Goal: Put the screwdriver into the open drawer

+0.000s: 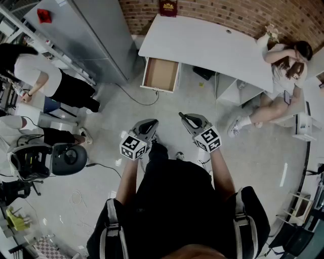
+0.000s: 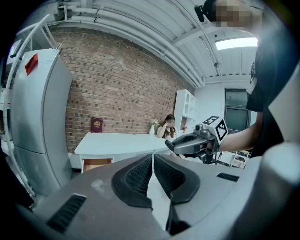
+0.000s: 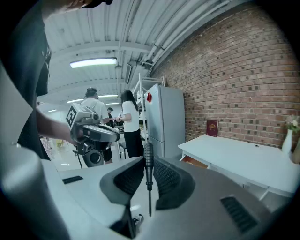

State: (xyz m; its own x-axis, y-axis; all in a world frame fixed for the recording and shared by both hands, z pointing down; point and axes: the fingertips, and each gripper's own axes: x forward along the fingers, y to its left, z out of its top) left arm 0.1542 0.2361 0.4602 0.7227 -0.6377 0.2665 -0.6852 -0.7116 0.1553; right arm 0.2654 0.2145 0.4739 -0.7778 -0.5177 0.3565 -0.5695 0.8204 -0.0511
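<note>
A slim black screwdriver (image 3: 148,164) stands upright between the pads of my right gripper (image 3: 148,161), handle up and thin tip down; that gripper is shut on it. In the head view the right gripper (image 1: 184,117) and left gripper (image 1: 152,123) hover side by side over the floor, in front of my body. The left gripper (image 2: 153,159) is shut with nothing between its pads. The open drawer (image 1: 161,74), with a brown inside that looks bare, juts from the left end of the white desk (image 1: 202,45), well ahead of both grippers.
A tall grey cabinet (image 1: 96,35) stands left of the drawer. A person sits at the desk's right end (image 1: 278,71); others stand at the left (image 1: 45,76). A cable (image 1: 136,98) trails on the floor. A red book (image 1: 168,7) leans against the brick wall.
</note>
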